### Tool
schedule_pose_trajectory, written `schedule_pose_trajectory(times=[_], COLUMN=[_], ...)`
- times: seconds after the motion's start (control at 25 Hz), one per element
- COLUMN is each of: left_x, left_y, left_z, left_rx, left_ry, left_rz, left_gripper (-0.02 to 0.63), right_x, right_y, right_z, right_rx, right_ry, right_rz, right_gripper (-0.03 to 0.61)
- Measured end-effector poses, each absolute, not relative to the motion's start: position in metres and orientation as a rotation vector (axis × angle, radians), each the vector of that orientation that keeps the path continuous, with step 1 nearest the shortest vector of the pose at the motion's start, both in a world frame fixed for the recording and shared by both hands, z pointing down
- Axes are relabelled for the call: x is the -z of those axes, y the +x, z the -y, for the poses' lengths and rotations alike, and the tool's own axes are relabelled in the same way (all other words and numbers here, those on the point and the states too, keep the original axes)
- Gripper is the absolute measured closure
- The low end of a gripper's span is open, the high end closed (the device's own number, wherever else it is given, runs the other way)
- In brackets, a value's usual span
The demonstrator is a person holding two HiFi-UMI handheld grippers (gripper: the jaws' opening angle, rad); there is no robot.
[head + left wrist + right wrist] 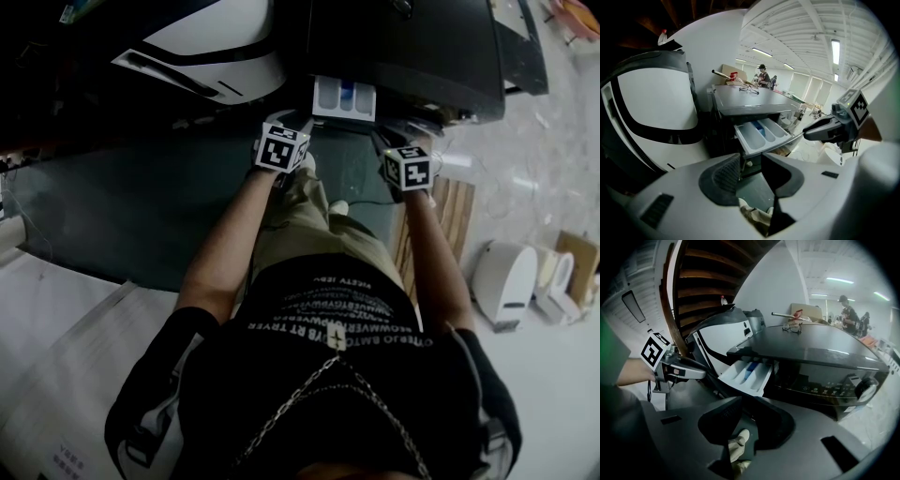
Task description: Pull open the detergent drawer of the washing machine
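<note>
The dark washing machine point(412, 42) stands in front of me. Its white detergent drawer point(344, 98) is pulled out, showing its compartments and a blue insert. In the left gripper view the drawer point(761, 136) lies ahead of and above my left gripper point(751, 171), apart from it. The left gripper's jaws stand open with nothing between them. My right gripper point(746, 420) is also open and empty, with the drawer point(747, 376) ahead on its left. In the head view the left gripper point(298, 129) is just below the drawer and the right gripper point(386, 150) is off to its right.
A white rounded appliance point(206, 37) stands left of the washer. A dark mat point(122, 216) covers the floor below it. A wooden pallet point(452, 216) and white units point(506, 281) lie to the right. Glasses point(749, 89) rest on the washer top. People stand far behind.
</note>
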State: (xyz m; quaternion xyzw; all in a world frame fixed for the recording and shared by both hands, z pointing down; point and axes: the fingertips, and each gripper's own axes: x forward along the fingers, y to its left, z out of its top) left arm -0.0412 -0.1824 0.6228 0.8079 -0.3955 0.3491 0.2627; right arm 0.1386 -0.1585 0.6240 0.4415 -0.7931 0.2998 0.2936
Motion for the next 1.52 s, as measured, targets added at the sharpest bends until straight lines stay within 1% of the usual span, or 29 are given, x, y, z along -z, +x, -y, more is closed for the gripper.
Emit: schedule_pose_trajectory(times=[1.0, 1.12, 1.2, 1.24, 1.28, 1.4, 1.52], left_x=[-0.623, -0.619, -0.610, -0.605, -0.599, -0.573, -0.527], left_y=[-0.042, -0.043, -0.043, -0.043, -0.042, -0.034, -0.027], left_z=[0.136, 0.139, 0.138, 0.137, 0.134, 0.129, 0.128], left_rx=[-0.984, -0.926, -0.878, -0.857, -0.836, -0.752, -0.633], left_ry=[2.184, 2.161, 2.166, 2.173, 2.181, 2.225, 2.315], left_rz=[1.010, 1.038, 1.052, 1.058, 1.064, 1.091, 1.135], left_gripper=[0.477, 0.477, 0.481, 0.489, 0.507, 0.589, 0.609], right_x=[-0.626, -0.622, -0.619, -0.612, -0.604, -0.574, -0.529], right_y=[0.140, 0.142, 0.147, 0.148, 0.149, 0.149, 0.150], right_z=[0.118, 0.115, 0.114, 0.114, 0.113, 0.109, 0.108], right_rx=[-0.813, -0.854, -0.816, -0.793, -0.775, -0.721, -0.642], right_ry=[1.200, 1.225, 1.263, 1.284, 1.302, 1.337, 1.383], right_rz=[2.085, 2.065, 2.055, 2.060, 2.074, 2.146, 2.232], right_gripper=[0.517, 0.527, 0.560, 0.575, 0.575, 0.575, 0.575])
